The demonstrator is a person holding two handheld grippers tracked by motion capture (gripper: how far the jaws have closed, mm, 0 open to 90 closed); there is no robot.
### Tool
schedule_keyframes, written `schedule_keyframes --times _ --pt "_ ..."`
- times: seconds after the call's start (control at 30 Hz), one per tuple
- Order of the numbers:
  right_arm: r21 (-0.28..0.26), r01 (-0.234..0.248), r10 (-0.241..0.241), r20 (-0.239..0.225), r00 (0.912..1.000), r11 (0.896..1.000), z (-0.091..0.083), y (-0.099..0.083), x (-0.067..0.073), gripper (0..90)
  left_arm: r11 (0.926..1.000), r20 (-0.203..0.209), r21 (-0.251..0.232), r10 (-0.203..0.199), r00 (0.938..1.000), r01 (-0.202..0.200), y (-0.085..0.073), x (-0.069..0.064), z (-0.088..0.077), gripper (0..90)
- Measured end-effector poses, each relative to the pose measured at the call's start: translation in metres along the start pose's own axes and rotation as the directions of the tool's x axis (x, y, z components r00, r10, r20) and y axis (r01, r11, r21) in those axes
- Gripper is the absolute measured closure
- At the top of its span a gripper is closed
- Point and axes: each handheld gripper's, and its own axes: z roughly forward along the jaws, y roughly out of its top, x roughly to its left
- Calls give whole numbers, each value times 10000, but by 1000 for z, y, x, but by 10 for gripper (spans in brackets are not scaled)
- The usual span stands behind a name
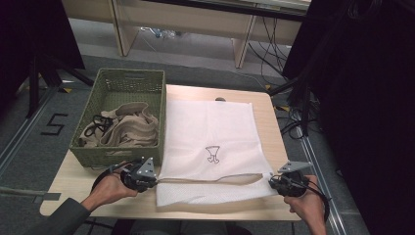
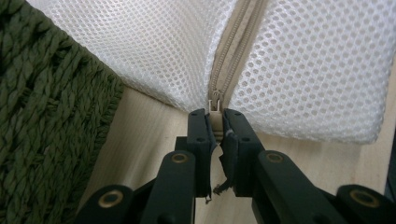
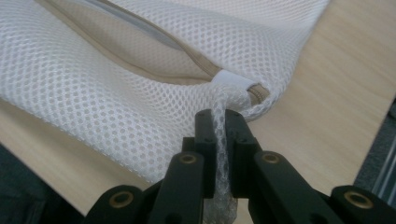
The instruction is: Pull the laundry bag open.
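The white mesh laundry bag (image 1: 208, 147) lies flat on the bench (image 1: 274, 127), just right of the green basket (image 1: 122, 117). The left gripper (image 2: 215, 122) pinches the zipper pull (image 2: 215, 100); the right gripper (image 3: 219, 126) pinches the corner mesh. The small pull may slip free if tugged askew.
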Motion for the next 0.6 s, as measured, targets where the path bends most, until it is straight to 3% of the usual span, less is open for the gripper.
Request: schedule_keyframes --times 0.23,0.43,0.6 --pt "91 271 -271 -5 9996 9996 4 -1 2 805 9999 11 -10 -107 9999 107 0 0 1 813" --pt "129 438 -442 304 9986 9990 2 2 5 674 9994 -36 -261 -248 9997 247 1 -1 -3 797" --pt "-172 377 -364 696 9969 9991 -1 5 7 579 9976 -68 -532 -458 9989 454 3 -3 -7 762"
